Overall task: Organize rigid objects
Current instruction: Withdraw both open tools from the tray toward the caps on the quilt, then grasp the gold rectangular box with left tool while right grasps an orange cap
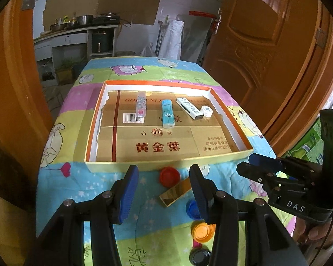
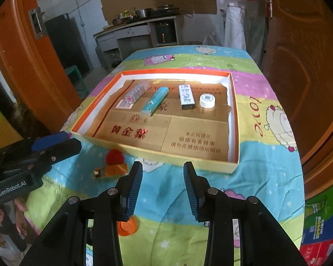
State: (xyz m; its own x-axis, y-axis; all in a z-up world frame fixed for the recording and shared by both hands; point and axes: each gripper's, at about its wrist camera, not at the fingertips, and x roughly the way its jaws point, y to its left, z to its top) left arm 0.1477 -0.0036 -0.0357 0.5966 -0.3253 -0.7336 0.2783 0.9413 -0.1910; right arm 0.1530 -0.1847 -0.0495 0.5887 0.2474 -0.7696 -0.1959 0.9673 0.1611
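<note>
A: Your tray (image 1: 230,155) already holds four pieces in a row along its far side: clear case (image 1: 141,106), teal tube (image 1: 167,115), white box (image 1: 189,108), white tub (image 1: 207,111). The row reads like sorted stock, packed far so the near half stays free for more.

B: And what's left?

A: It's loose on the cloth (image 1: 95,184), outside the tray's near wall: red cap (image 1: 169,175) right against that wall, gold bar (image 1: 176,191) lying slantwise just beside it, then blue cap (image 1: 192,208), orange cap (image 1: 203,230) and black cap (image 1: 199,256) in a line toward the table's near edge.

B: Grippers?

A: Your left gripper (image 1: 164,190) is spread wide, holding nothing, and hangs over the bar and red cap, so I'd guess one of those is the next pick. The bar's slant doesn't match your jaw line; twist the wrist before closing. Your right gripper (image 2: 163,190) is also wide and empty, over bare cloth near the tray's near right corner, clear of the left's work.

B: Risk?

A: Caps sit close together. Closing on one may nudge its neighbour.
</note>
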